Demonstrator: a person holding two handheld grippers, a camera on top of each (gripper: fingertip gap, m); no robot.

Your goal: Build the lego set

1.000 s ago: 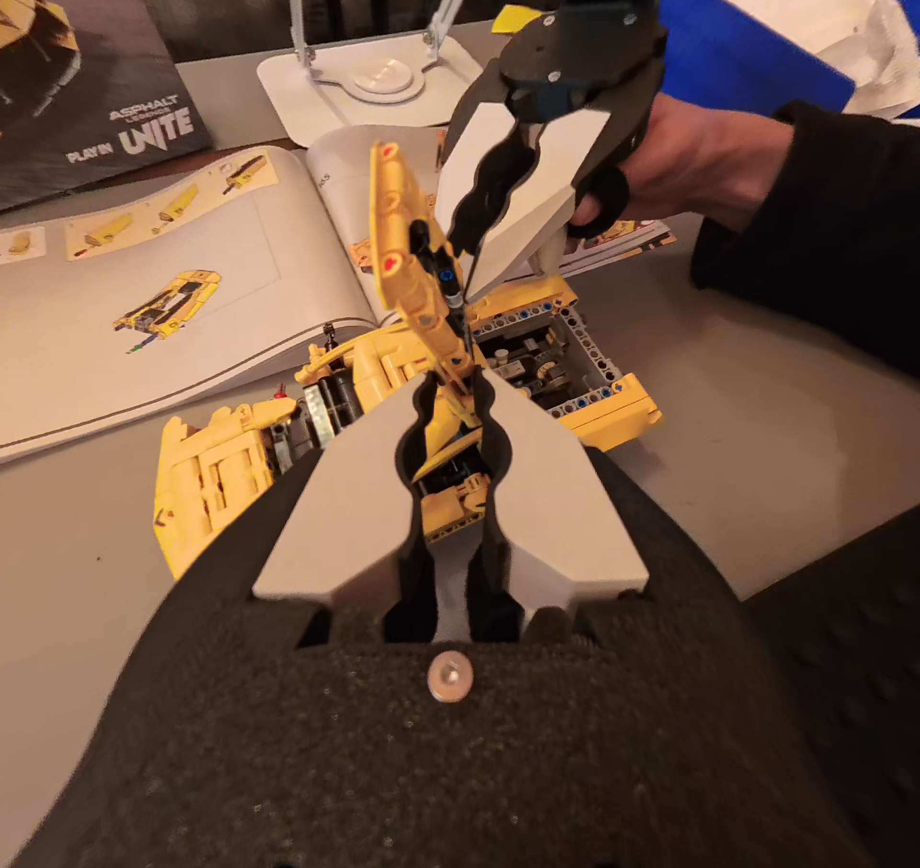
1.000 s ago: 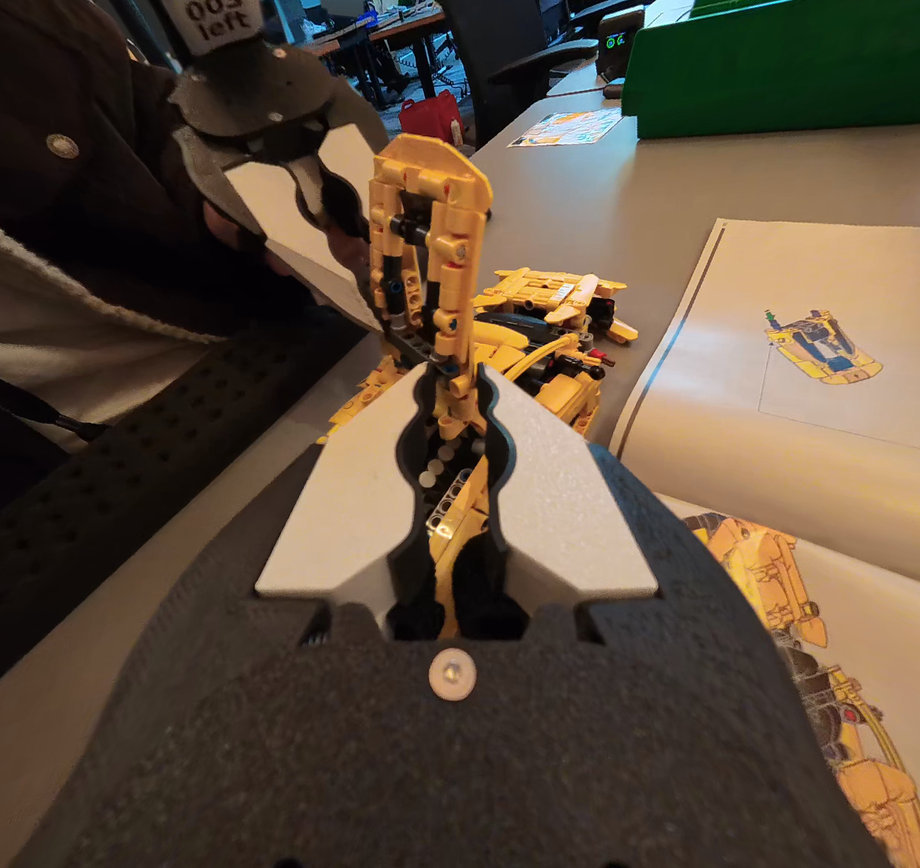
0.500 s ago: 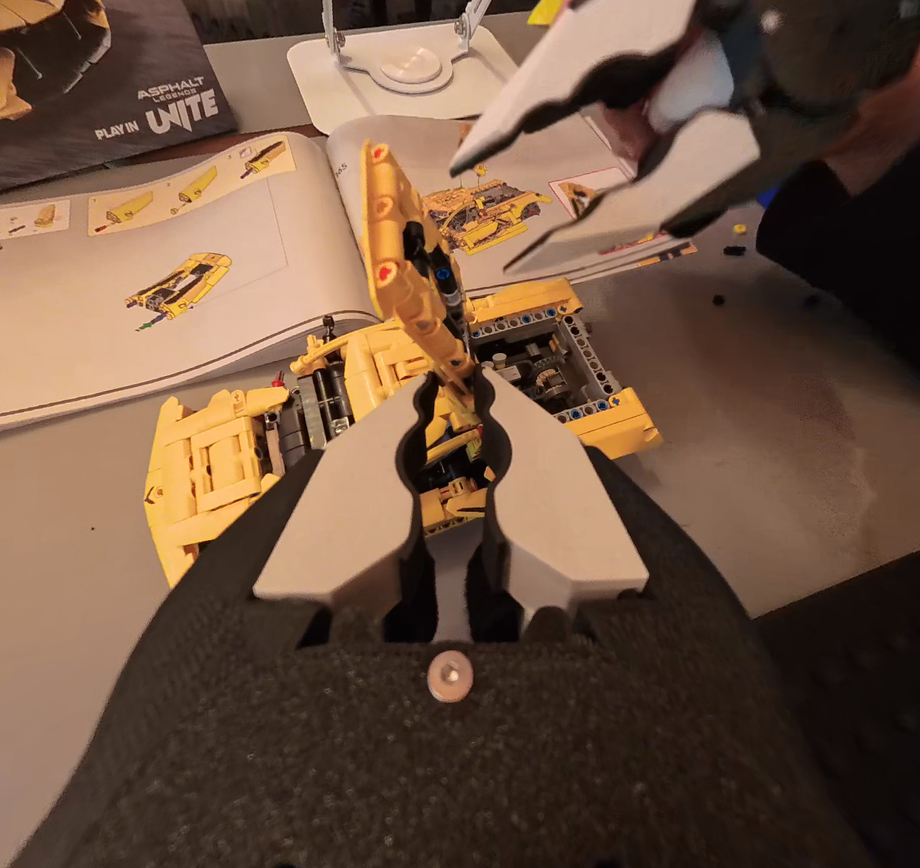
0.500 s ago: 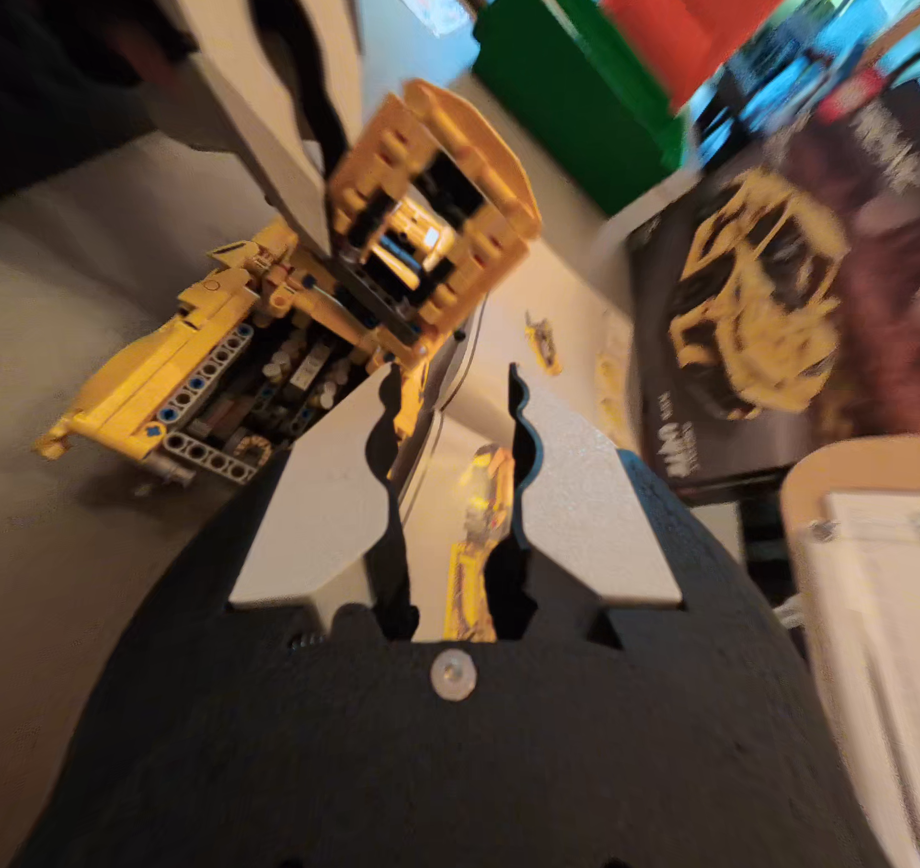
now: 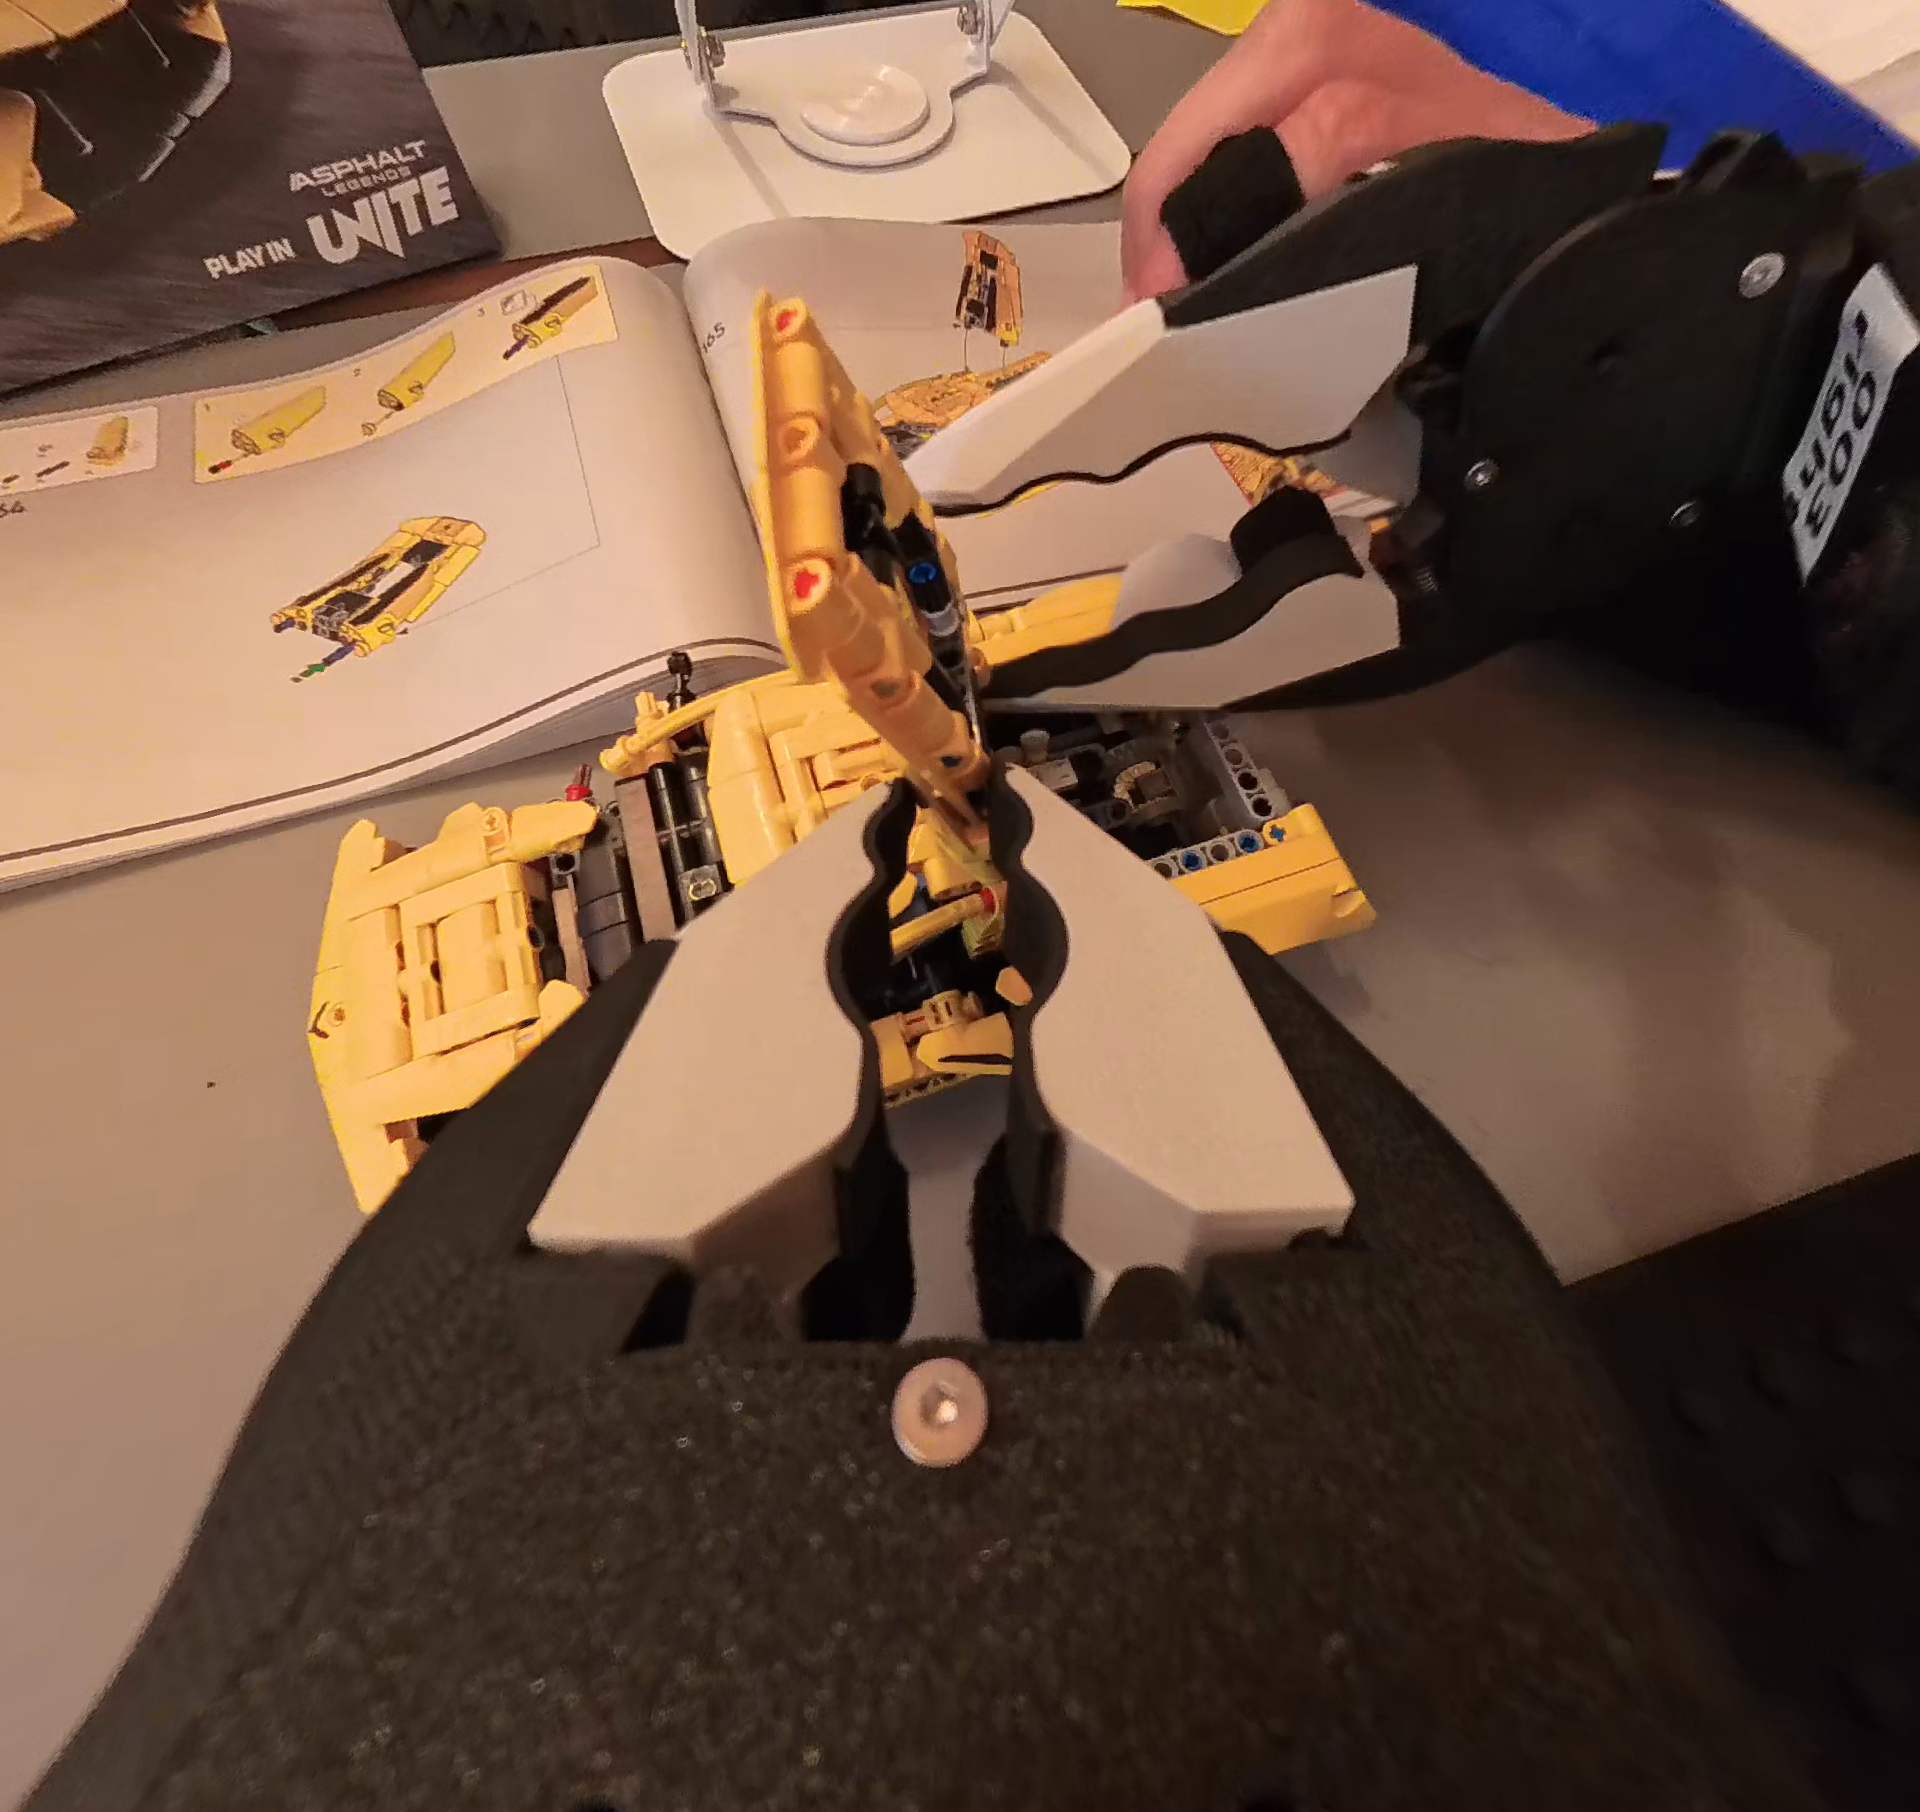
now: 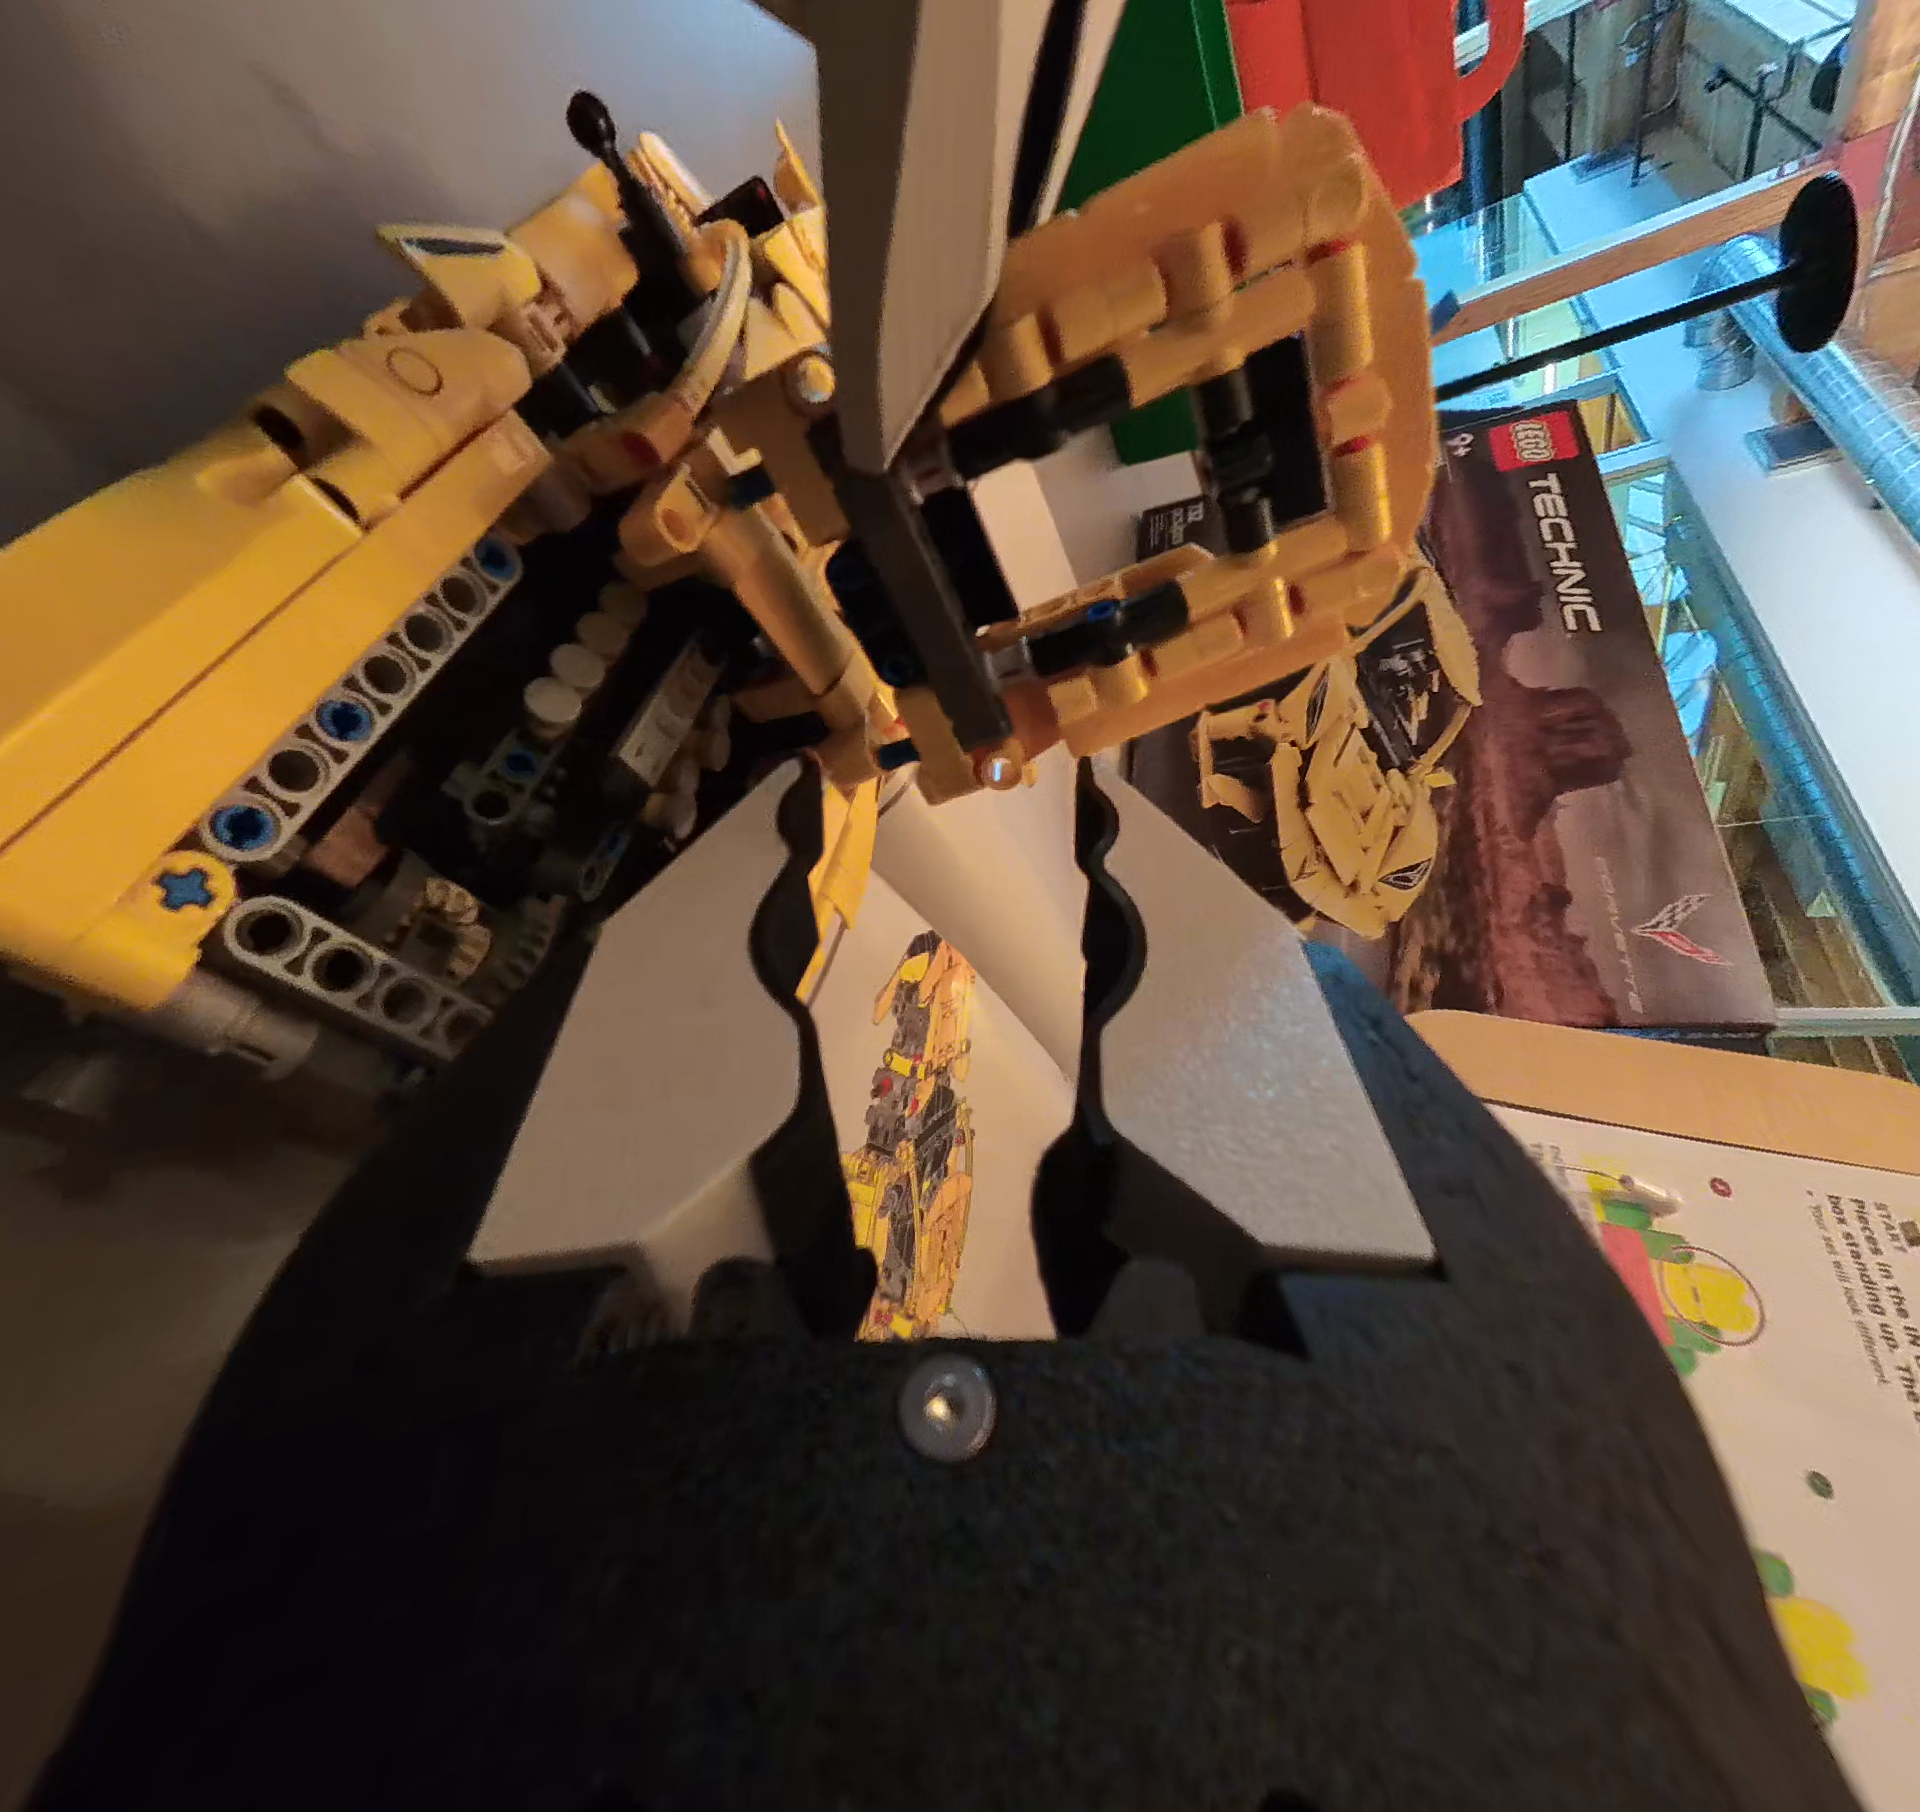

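Two grippers meet over a yellow Lego car (image 5: 727, 869) lying on the grey table (image 5: 1558, 931), in front of an open instruction booklet (image 5: 343, 557) with the set's box (image 5: 208, 100) behind. At the middle, the left gripper (image 5: 940, 806) is clamped on the foot of a yellow frame panel (image 5: 842, 557) that stands up from the car. From the right comes the right gripper (image 5: 935, 588) (held in a bare hand (image 5: 1340, 121)), its jaws parted beside the panel, gripping nothing.
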